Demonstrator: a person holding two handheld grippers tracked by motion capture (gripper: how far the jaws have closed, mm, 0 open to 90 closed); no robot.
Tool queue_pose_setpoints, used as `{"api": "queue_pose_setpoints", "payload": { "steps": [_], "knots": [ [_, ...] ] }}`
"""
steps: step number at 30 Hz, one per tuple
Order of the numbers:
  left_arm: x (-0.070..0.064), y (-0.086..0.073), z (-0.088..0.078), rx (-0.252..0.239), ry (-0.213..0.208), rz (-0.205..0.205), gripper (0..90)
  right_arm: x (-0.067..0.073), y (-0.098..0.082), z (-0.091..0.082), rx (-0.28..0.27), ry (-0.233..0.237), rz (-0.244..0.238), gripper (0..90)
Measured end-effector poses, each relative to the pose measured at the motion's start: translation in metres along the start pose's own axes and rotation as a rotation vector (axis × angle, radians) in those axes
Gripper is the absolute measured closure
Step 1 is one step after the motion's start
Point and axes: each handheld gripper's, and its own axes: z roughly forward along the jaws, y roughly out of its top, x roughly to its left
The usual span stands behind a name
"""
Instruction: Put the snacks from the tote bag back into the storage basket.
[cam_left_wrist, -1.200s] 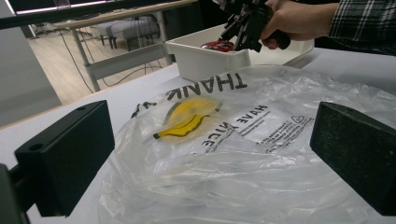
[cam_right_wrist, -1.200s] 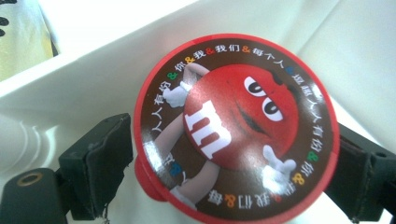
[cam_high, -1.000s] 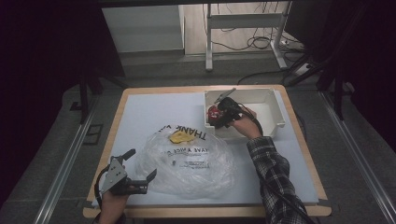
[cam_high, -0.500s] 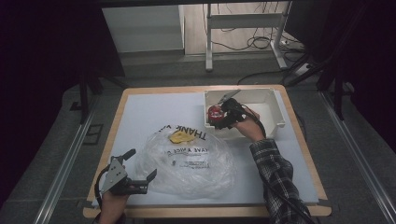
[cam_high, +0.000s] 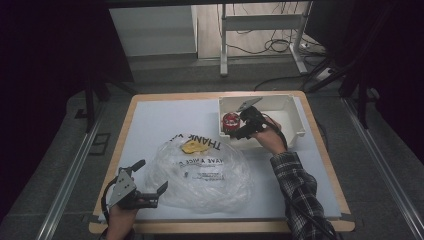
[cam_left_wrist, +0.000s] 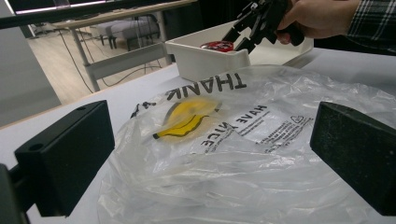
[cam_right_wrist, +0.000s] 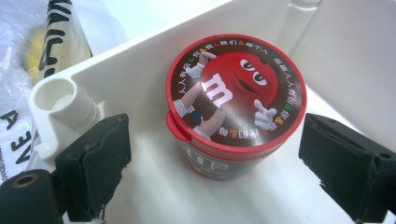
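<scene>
A red-lidded candy tub (cam_right_wrist: 236, 93) stands upright in the near-left corner of a white bin (cam_high: 287, 100). My right gripper (cam_right_wrist: 224, 158) reaches into the bin with one black jaw on each side of the tub. Both pads (cam_right_wrist: 100, 154) stand clear of it, and the jaws have just been opening a little. From above, the right gripper (cam_high: 236, 129) sits just beside the tub (cam_high: 230, 121). A clear plastic bag (cam_high: 200, 172) with black lettering and a yellow face lies crumpled on the table. My left gripper (cam_high: 151, 176) rests open at its near-left edge, the bag (cam_left_wrist: 224, 154) lying ahead of its jaws.
The white mat (cam_high: 150, 125) covers a wood-edged table (cam_high: 220, 227). The bin (cam_left_wrist: 205, 58) stands at the back right, just beyond the bag. A metal frame and cables (cam_high: 260, 30) lie on the floor behind the table.
The right hand has shifted only slightly at the tub inside the bin. The left gripper and the bag have not moved.
</scene>
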Motion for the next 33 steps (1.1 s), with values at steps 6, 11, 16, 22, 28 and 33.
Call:
{"api": "queue_pose_setpoints", "payload": {
  "steps": [6,11,16,22,28,33],
  "knots": [
    [0.000,0.000,0.000,0.001,-0.002,0.001,0.0,0.001,-0.003,-0.006,-0.017,-0.003,0.004,9.4],
    [0.000,0.000,0.000,0.001,-0.002,0.001,0.0,0.003,-0.006,-0.011,-0.028,-0.001,0.003,9.4],
    [-0.001,0.000,0.000,0.002,-0.002,0.002,0.0,0.005,-0.008,-0.015,-0.046,-0.002,0.003,9.4],
    [0.000,0.000,0.000,0.002,-0.002,0.001,0.0,0.007,-0.013,-0.020,-0.066,0.005,0.012,9.4],
    [-0.001,0.000,0.001,0.001,-0.001,-0.001,0.0,0.009,-0.018,-0.023,-0.082,0.007,0.020,9.4],
    [0.000,0.000,0.000,0.002,-0.002,0.001,0.0,0.010,-0.020,-0.026,-0.092,0.012,0.029,9.4]
  ]
}}
